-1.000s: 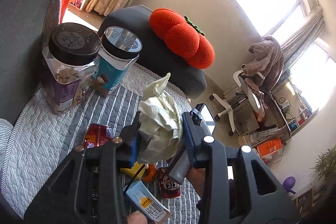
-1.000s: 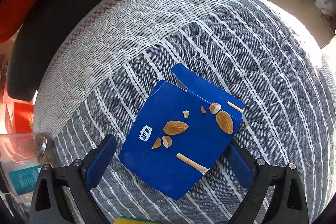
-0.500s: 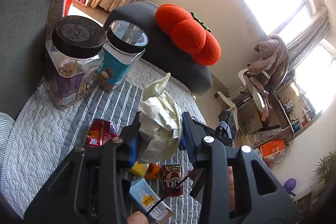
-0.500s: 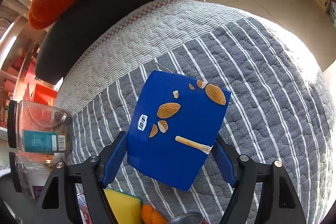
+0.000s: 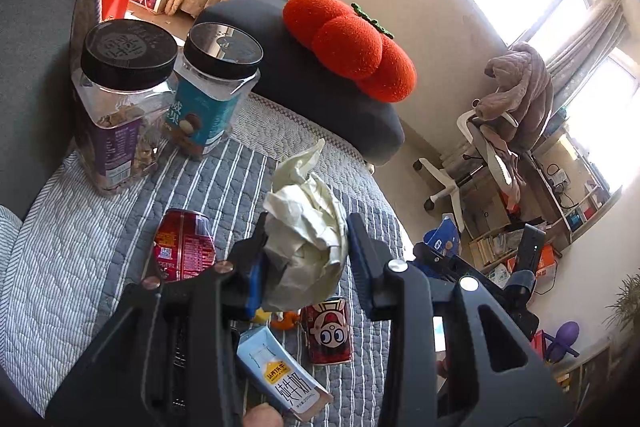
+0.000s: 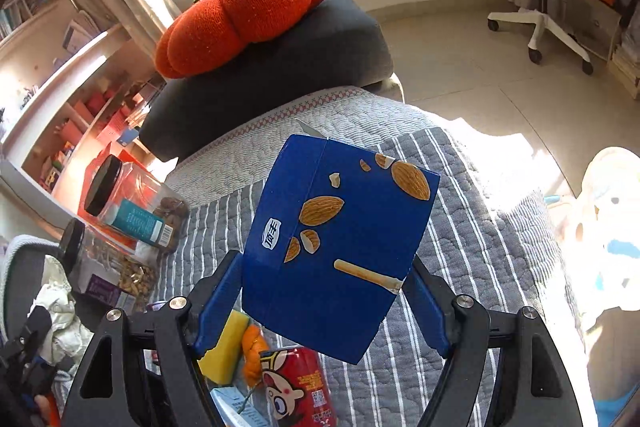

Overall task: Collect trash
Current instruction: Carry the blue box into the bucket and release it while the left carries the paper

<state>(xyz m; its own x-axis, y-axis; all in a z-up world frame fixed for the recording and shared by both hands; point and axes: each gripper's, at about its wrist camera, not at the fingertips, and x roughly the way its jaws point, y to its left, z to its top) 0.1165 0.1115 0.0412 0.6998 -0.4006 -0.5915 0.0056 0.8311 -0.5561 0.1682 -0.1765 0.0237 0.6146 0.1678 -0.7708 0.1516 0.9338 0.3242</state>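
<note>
My left gripper (image 5: 306, 251) is shut on a crumpled pale paper wad (image 5: 306, 227) and holds it above the striped sofa cover (image 5: 100, 227). My right gripper (image 6: 326, 291) is shut on a blue snack box with almond pictures (image 6: 336, 239), lifted off the cover and tilted. The wad also shows at the far left of the right wrist view (image 6: 60, 315), and the box shows in the left wrist view (image 5: 442, 237). Under the grippers lie a red can with a cartoon face (image 5: 326, 331), a second red can (image 5: 182, 243), a small milk carton (image 5: 280, 375), a yellow sponge (image 6: 224, 343) and an orange scrap (image 6: 252, 347).
Two black-lidded plastic jars of nuts (image 5: 120, 107) (image 5: 212, 87) stand at the back of the seat. A dark cushion (image 5: 312, 79) carries a red pumpkin pillow (image 5: 352, 47). A white office chair draped with cloth (image 5: 492, 147) stands on the floor beyond. A plush toy (image 6: 608, 227) lies at the right.
My right gripper closed on the blue box and lifted it off the cover, tilting upward. My left gripper kept the paper wad and drew back slightly, bringing more trash into view.
</note>
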